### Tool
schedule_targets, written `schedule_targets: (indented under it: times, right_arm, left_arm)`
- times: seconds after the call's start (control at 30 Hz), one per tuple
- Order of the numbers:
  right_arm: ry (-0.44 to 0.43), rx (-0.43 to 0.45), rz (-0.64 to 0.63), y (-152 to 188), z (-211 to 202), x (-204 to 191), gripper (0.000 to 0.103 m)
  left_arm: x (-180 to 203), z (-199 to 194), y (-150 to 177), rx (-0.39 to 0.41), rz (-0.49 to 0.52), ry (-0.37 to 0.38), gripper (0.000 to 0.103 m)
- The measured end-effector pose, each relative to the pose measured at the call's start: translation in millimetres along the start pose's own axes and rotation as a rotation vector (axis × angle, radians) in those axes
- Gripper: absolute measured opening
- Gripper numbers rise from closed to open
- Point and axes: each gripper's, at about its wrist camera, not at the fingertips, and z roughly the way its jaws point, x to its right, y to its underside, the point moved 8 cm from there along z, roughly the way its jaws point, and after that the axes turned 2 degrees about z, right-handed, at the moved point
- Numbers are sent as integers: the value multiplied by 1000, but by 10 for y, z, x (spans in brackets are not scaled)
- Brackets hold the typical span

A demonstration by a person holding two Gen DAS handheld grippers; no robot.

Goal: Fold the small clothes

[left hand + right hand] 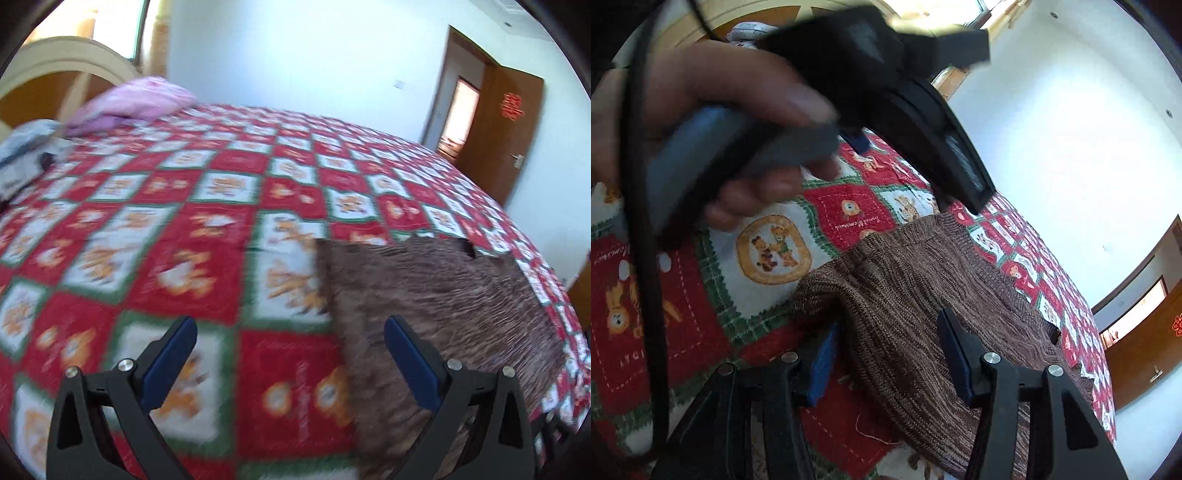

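A brown knitted garment [436, 299] lies flat on the red, white and green patterned bedspread [207, 221]. My left gripper [291, 332] is open and empty, above the garment's left edge. In the right wrist view the garment [916, 295] has a raised fold at its near left corner. My right gripper [886, 336] is open with that fold of the garment between its blue pads [955, 350], not clamped. The left gripper's black body [916, 107], held in a hand [701, 110], fills the upper left of that view.
A pink pillow [136, 99] and a grey bundle [26, 151] lie near the wooden headboard [48, 77] at the far left. A brown door [502, 122] stands open at the right. The bed's right edge [554, 295] runs close to the garment.
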Motion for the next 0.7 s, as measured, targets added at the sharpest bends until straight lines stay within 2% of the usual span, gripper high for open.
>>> schedule_targets:
  times: [0.1, 0.23, 0.3, 0.4, 0.53, 0.6, 0.63, 0.67, 0.7]
  right_arm:
    - [-6, 5, 18, 2, 4, 23, 53]
    - [-8, 7, 18, 3, 35, 8, 48]
    - [-7, 14, 6, 1, 36, -29, 41]
    - [-9, 22, -14, -2, 39, -87, 33]
    - [-5, 28, -16, -15, 17, -143, 31]
    - [-4, 28, -21, -17, 13, -172, 27]
    - [-6, 28, -26, -17, 15, -184, 25]
    - [-11, 26, -29, -14, 28, -178, 19]
    - [-23, 22, -33, -12, 42, -174, 12]
  left_arm:
    - [35, 213, -96, -36, -16, 52, 89]
    - [132, 476, -169, -83, -28, 121, 82]
    - [156, 609, -169, -112, -40, 143, 68]
    - [183, 716, -130, -125, -42, 157, 62]
    - [145, 720, -139, -123, -71, 184, 61]
    - [116, 721, -142, -119, -86, 200, 46]
    - [108, 730, -142, -121, -92, 206, 42]
    - [111, 726, -143, -120, -97, 222, 32]
    - [127, 727, -142, -123, -96, 238, 12]
